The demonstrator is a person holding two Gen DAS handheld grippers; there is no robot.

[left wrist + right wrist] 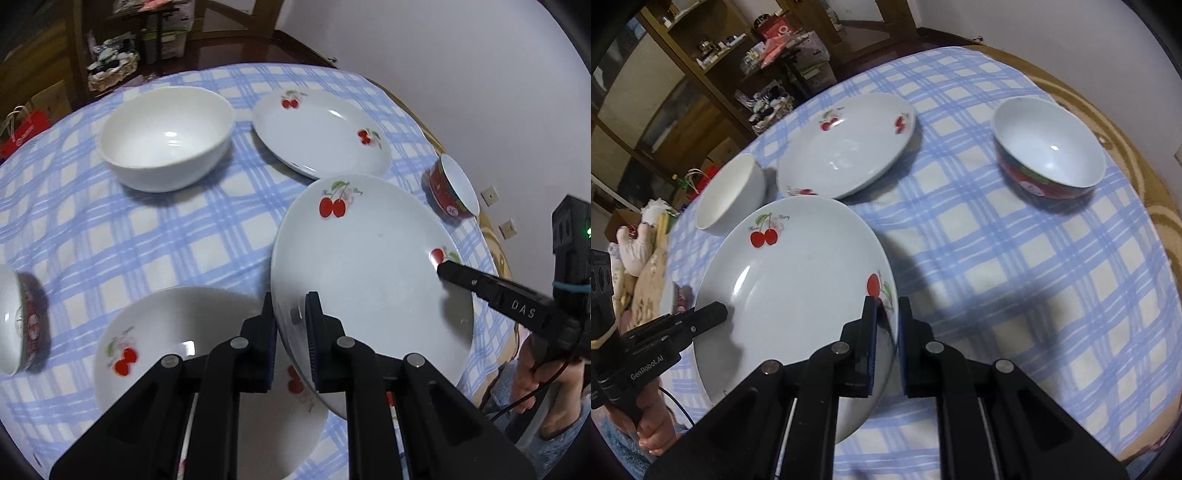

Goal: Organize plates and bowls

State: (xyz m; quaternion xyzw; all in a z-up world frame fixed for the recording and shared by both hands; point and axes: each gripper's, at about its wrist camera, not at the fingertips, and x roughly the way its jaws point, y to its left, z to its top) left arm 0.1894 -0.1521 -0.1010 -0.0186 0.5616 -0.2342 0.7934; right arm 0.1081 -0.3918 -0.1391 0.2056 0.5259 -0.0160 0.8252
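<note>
We hold one large white glazed plate printed with red cherries (369, 266) between both tools, lifted and tilted above the round table covered by a blue-and-white checked cloth (147, 236). Our left gripper (291, 321) is pinched narrow on the plate's near rim, one pad on each face of it, and our right gripper (886, 321) clamps the opposite rim the same way, close to a cherry print. In the left wrist view the held plate partly overlaps a second white cherry-printed plate (177, 354) lying flat on the cloth below it. A third cherry plate (321, 133) rests further back, well apart from the held one, and beside it sits a plain white deep ceramic bowl (166, 136), upright. A small bowl with a red patterned outside and white inside (1049, 151) stands upright near the table's edge on the right side, and another red-patterned small bowl (22, 325) shows at the left edge of the left wrist view, cut off by the frame. Behind the table stands a dark wooden shelf unit with clutter (701, 74).
</note>
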